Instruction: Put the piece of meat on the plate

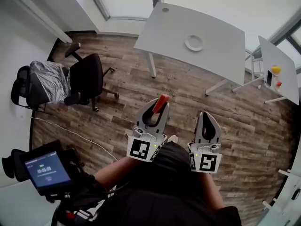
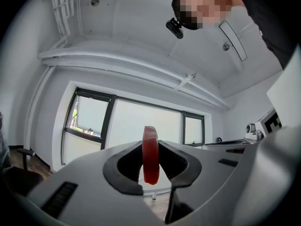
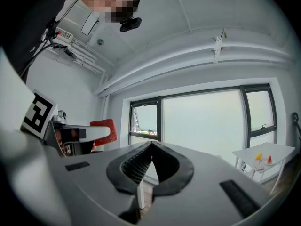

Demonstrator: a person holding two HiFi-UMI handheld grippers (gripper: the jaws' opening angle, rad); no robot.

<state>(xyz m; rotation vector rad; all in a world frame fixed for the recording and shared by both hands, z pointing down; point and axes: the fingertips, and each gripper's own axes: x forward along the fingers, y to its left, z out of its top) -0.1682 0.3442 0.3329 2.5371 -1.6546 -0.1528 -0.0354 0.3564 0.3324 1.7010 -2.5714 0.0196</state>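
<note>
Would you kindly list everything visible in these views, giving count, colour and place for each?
piece of meat: one, red, between the left gripper's jaws
plate: one, white, on the large table
large table: one, white, ahead, top centre
small table: one, white, far right
yellow item: one, yellow, on the small table
red item: one, red, on the small table
office chairs: two, black, at left; one draped in grey
screen device: one, black, lower left
cable: one, white, on the wooden floor
left gripper: one, grey, shut on the piece of meat
right gripper: one, grey, shut, empty
</note>
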